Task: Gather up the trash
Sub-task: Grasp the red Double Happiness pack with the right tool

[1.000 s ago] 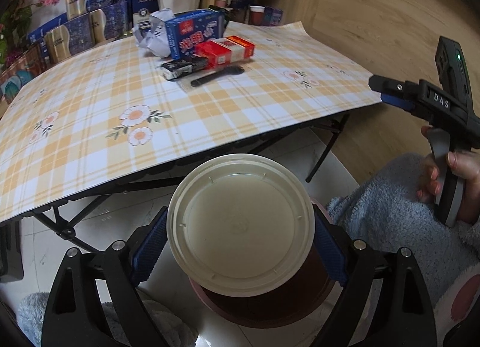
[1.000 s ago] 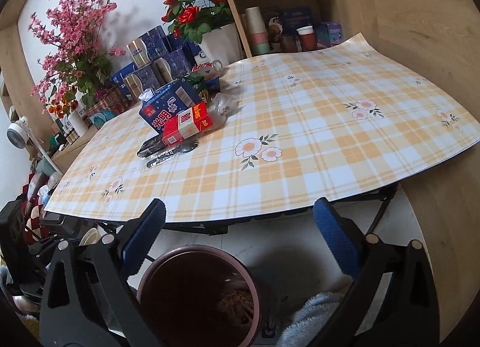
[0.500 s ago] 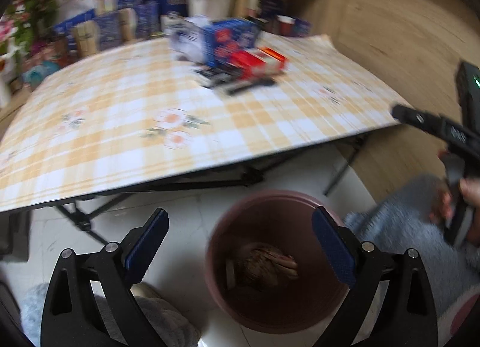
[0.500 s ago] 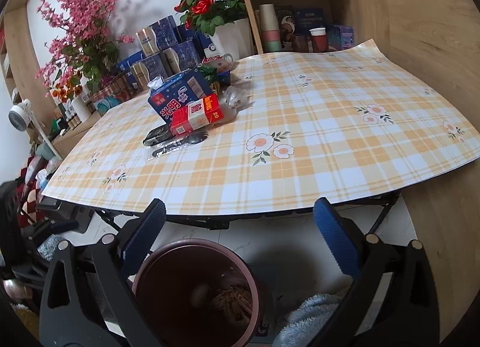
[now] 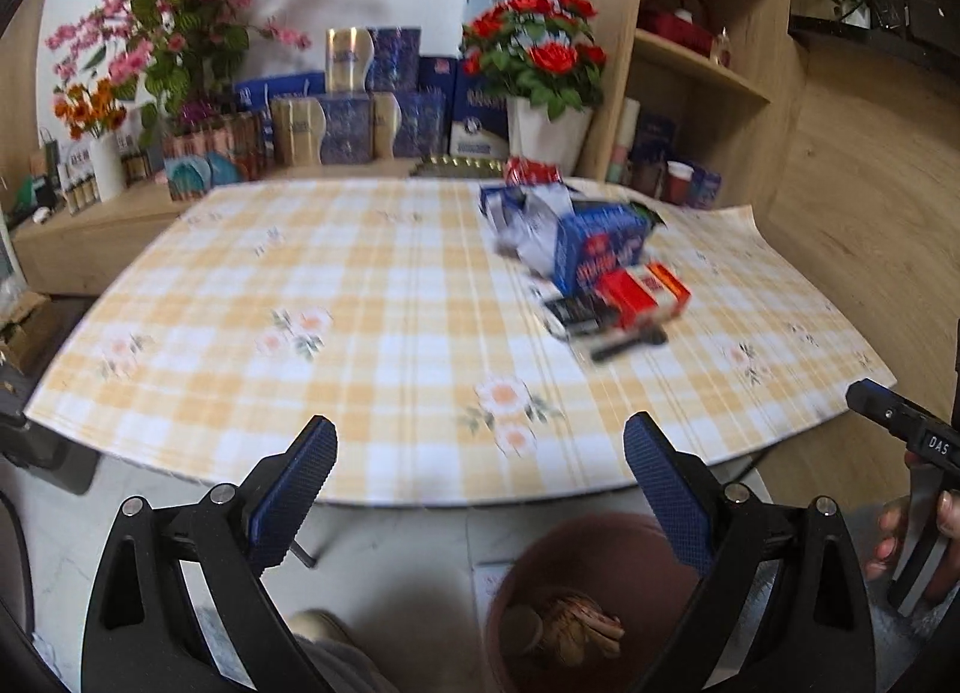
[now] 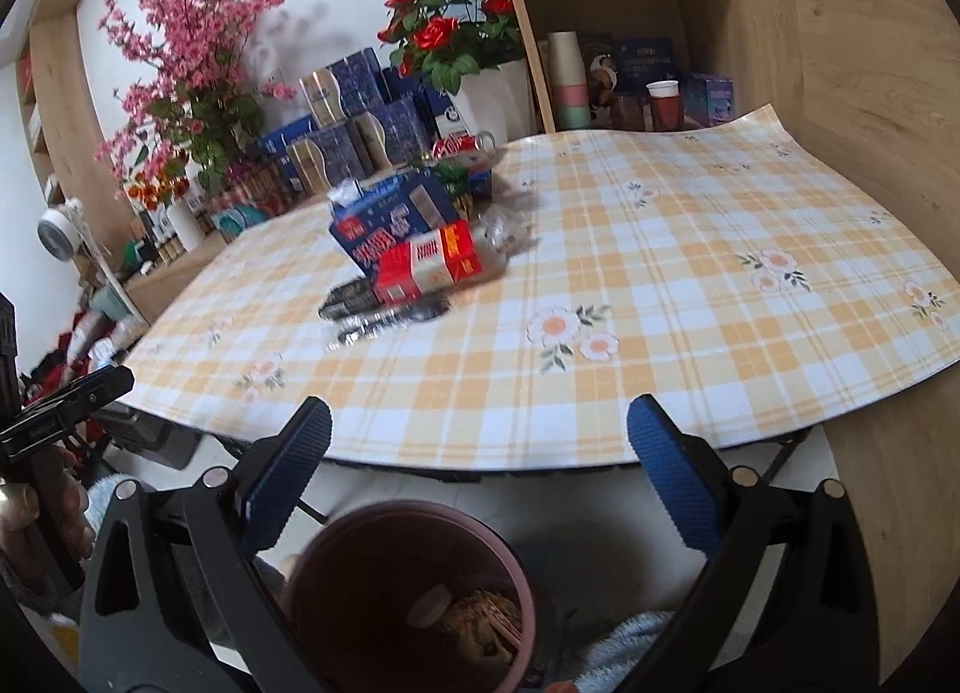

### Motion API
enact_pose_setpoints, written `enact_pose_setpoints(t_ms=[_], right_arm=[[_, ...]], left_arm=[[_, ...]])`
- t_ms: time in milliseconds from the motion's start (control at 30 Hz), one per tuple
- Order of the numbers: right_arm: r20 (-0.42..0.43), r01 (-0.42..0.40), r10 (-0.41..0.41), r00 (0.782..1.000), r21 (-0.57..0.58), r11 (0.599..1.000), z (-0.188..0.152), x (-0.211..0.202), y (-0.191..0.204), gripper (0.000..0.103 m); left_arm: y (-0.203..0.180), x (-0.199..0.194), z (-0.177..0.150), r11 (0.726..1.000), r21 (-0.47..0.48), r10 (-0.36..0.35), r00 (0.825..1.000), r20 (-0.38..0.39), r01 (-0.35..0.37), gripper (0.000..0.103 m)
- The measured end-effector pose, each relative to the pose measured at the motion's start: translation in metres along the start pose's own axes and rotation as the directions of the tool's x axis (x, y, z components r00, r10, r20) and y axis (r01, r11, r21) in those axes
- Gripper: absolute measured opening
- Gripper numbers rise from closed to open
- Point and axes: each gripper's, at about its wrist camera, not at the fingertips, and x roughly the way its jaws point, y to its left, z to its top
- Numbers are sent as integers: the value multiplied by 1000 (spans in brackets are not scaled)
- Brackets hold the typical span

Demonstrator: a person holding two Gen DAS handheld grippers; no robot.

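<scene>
The round cream lid that was clamped between the left gripper's point(image 5: 477, 480) pads a second ago is no longer there; the jaws have just been opening and are now spread wide with nothing between them, and the view has been raised from the bin toward the table. The brown bin point(image 6: 414, 591) is seen on the floor below the table edge, under and between both pairs of tongs, with scraps inside. The right gripper point(image 6: 477, 468) is likewise held wide apart and empty. The remaining trash pile point(image 6: 408, 249), a blue carton, a red box and dark wrappers, lies on the checked tablecloth point(image 6: 660, 297), well beyond both sets of fingertips.
</scene>
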Motion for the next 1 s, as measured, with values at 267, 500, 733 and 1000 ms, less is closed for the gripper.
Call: enact_pose_setpoints(t_ms=[267, 500, 733, 1000], right_arm=[[6, -27, 27, 1000, 6, 1000, 25, 8, 6, 97], [-37, 74, -77, 996, -77, 994, 41, 28, 16, 97], [-92, 86, -99, 991, -139, 987, 54, 69, 24, 97], [-150, 60, -97, 984, -230, 971, 73, 136, 57, 97]], left_arm=[[15, -6, 28, 999, 5, 41, 997, 64, -41, 95], [27, 1, 36, 997, -9, 72, 995, 70, -71, 95], [42, 12, 37, 995, -39, 97, 994, 52, -95, 95], [60, 33, 32, 987, -91, 132, 991, 16, -130, 95]])
